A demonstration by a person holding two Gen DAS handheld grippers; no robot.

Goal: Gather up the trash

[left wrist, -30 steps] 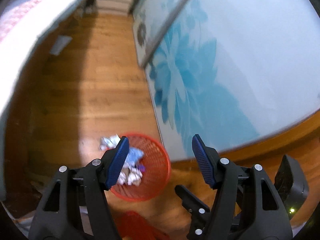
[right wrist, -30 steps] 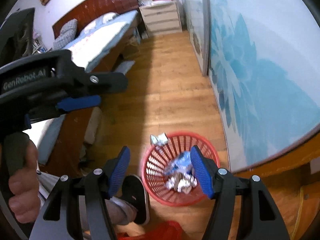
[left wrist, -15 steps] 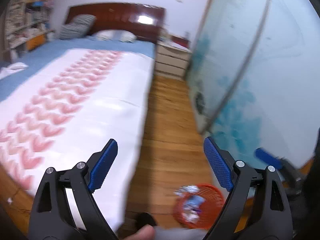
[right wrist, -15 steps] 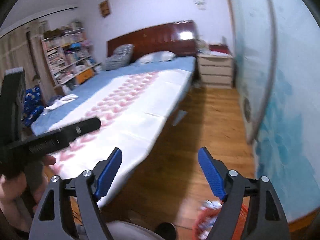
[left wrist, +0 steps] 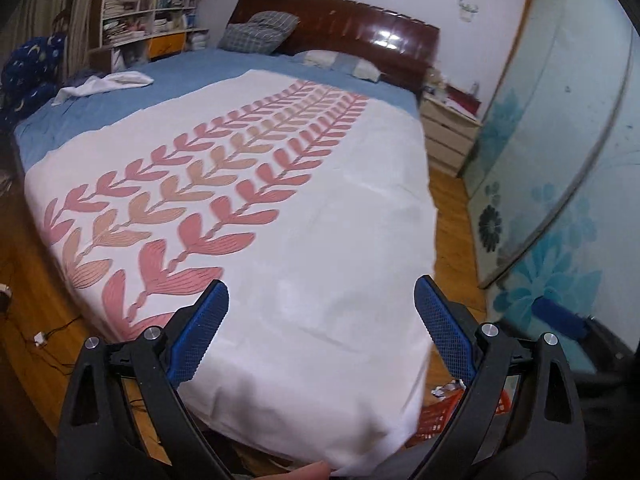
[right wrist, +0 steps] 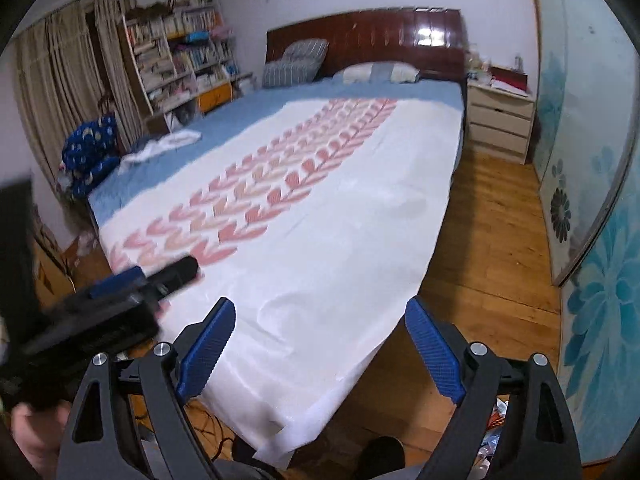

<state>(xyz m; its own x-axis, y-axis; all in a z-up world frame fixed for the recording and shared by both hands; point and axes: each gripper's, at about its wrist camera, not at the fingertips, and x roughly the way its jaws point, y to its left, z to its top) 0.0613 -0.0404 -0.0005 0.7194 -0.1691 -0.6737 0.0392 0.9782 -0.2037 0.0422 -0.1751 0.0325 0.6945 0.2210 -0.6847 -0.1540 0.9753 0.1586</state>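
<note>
My left gripper (left wrist: 320, 292) hangs over the foot of the bed, its jaws opening with nothing between them. My right gripper (right wrist: 320, 306) is held over the bed's near corner, jaws also opening and empty. The red mesh basket (left wrist: 436, 412) shows only as a sliver at the bottom right of the left wrist view, with a crumpled scrap of foil (left wrist: 446, 388) at its rim. In the right wrist view, coloured scraps (right wrist: 494, 420) peek out behind the right finger. The left gripper's black body (right wrist: 116, 292) shows at the left of that view.
A bed with a white spread patterned in pink leaves (left wrist: 320, 220) fills the middle. A nightstand (right wrist: 500, 120) stands at its head, with bookshelves (right wrist: 180, 52) on the far side. Sliding doors with blue flowers (right wrist: 600, 280) line the right. Wooden floor (right wrist: 480, 240) runs between. A shoe (right wrist: 384, 456) is below.
Both views swung up from the red basket on the floor to the bed. The basket slid to the bottom right edge. Both pairs of jaws spread wider.
</note>
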